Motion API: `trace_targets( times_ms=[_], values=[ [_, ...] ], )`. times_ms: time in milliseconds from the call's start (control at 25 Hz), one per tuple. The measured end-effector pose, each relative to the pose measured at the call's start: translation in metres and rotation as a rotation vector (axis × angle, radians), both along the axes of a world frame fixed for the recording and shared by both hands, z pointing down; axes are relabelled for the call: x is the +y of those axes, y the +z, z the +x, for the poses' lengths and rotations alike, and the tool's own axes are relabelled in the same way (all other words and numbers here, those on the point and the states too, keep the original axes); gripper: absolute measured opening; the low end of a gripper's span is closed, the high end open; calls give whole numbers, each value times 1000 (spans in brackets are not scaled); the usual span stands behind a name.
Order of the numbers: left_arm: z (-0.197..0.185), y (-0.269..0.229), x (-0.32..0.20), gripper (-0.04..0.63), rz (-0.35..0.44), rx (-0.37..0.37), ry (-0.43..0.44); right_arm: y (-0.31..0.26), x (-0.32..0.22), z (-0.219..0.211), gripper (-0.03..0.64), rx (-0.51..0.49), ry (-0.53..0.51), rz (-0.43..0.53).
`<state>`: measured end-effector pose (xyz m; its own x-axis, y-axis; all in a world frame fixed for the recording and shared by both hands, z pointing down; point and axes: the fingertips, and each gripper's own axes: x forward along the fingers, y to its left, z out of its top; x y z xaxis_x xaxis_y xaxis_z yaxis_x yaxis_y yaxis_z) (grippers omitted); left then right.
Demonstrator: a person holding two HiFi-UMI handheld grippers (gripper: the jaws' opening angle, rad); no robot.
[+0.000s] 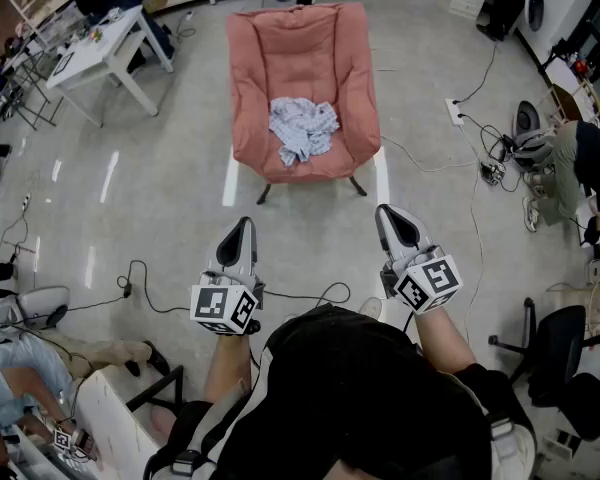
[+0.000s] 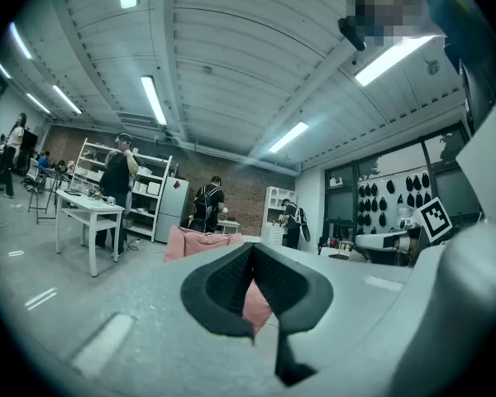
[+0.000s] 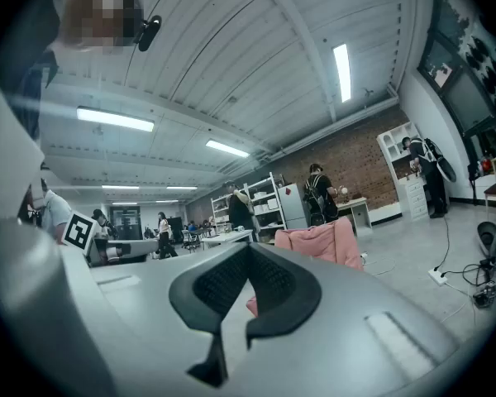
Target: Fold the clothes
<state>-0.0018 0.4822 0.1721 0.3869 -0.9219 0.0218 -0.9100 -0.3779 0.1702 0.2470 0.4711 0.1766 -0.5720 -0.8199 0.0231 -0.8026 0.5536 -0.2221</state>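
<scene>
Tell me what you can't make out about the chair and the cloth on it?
Head view: the crumpled cloth on the pink chair is too small and bunched to tell which garment, or how many.
Left gripper view: the left gripper itself hides the chair's seat and the cloth.
Right gripper view: the right gripper hides them likewise.

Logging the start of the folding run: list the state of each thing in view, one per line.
garment: crumpled in a heap, unfolded, lying on the chair seat
pink chair: upright on the floor, bearing the garment
left gripper: shut, empty, held level, short of the chair
right gripper: shut, empty, held level, short of the chair
</scene>
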Motion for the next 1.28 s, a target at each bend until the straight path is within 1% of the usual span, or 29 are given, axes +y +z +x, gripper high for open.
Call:
trace_targets(
  times_ms=[280, 520, 640, 680, 720, 760, 800, 840, 880, 1000, 1280],
  values=[
    [-5, -1, 0, 3, -3, 7, 3, -8, 2, -2, 4, 33, 26, 21],
    [-1, -2, -2, 3, -3, 24, 18, -11, 0, 1, 3, 20, 30, 26],
    [4, -1, -1, 5, -15, 27, 36, -16, 1, 0, 5, -11, 21, 46],
    [6, 0, -1, 8, -24, 31, 40, -18, 2, -3, 44, -18, 10, 54],
    [7, 1, -3, 158, -34, 41, 39, -19, 3, -5, 174, -20, -4, 60],
    [7, 0, -4, 355, -38, 55, 29, -19, 3, -8, 287, -20, -13, 65],
    [6, -3, -5, 409, -34, 65, 15, -19, 4, -10, 340, -15, -15, 70],
    [5, -6, -6, 443, -23, 66, 2, -20, 4, -11, 379, -6, -10, 77],
    [4, -10, -5, 463, -11, 59, -6, -21, 4, -12, 399, 6, -4, 85],
    [2, -13, -5, 463, 6, 56, -8, -19, 4, -14, 404, 27, 4, 86],
    [-26, -8, -1, 462, -11, 73, -26, -22, 5, -26, 403, 66, 51, 94]
  ],
)
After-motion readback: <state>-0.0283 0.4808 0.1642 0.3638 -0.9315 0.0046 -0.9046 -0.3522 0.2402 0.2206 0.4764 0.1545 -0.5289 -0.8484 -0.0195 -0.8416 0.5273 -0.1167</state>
